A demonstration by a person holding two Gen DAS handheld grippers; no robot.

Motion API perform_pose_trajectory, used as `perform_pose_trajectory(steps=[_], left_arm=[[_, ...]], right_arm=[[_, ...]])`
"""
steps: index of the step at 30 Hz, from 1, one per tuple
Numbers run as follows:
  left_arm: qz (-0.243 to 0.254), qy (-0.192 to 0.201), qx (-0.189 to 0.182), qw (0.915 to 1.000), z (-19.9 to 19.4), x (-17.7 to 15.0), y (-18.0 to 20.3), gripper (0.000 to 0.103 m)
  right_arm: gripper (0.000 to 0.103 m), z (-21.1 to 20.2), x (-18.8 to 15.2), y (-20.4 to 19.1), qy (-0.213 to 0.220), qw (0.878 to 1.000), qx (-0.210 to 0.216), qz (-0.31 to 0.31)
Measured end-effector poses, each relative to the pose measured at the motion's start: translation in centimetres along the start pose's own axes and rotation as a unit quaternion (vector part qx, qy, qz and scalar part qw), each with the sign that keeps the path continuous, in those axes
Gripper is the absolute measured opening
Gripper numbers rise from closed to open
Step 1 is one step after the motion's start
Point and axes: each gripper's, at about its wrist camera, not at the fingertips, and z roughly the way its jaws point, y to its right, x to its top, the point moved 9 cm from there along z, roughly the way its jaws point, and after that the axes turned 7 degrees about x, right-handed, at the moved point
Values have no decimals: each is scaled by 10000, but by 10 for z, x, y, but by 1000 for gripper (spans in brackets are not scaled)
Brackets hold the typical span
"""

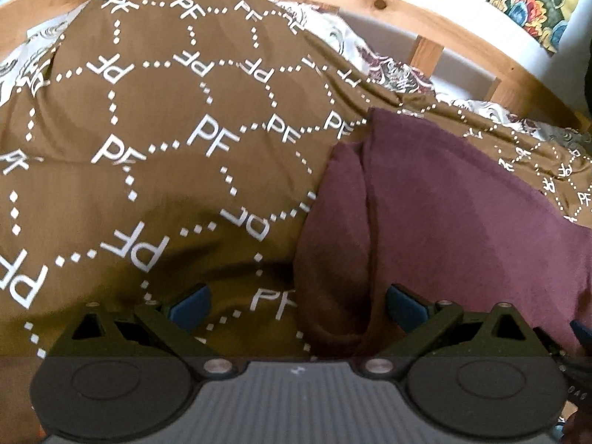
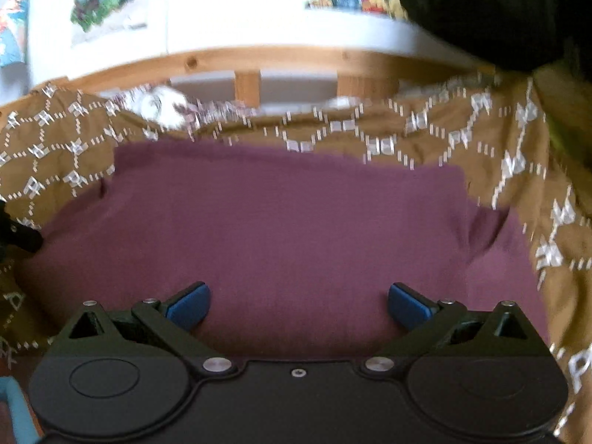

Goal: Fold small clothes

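Bed (image 1: 111, 192) | maroon garment (image 2: 288, 222) partly folded, more folds likely | left hand-held gripper (image 1: 298, 305), right hand-held gripper (image 2: 299, 303): both spread apart, empty

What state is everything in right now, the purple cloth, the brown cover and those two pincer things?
Maroon garment: lying on the bedspread, folded over at its left side, held by neither gripper.
Brown bedspread: spread over the bed, rumpled.
Left gripper: open, nothing between its blue pads, over the garment's left edge.
Right gripper: open, empty, above the garment.
Wooden bed frame: behind the bedspread.
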Motion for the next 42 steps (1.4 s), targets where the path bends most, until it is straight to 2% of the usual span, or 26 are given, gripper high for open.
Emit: perform_pose_trajectory(steps=[2,18,42], left_arm=[[-19,-57,31,10000,2,-2,0,102],[45,-178,234,9996,10,-4,7,102],[92,-188,258,9994,12,-4,8,102]], right_arm=[[102,6,-9,0,-138,9999,49,75],[102,10,-18,8,-42,9989,314,346],[103,11,-18,9,-40,9988,323,359]])
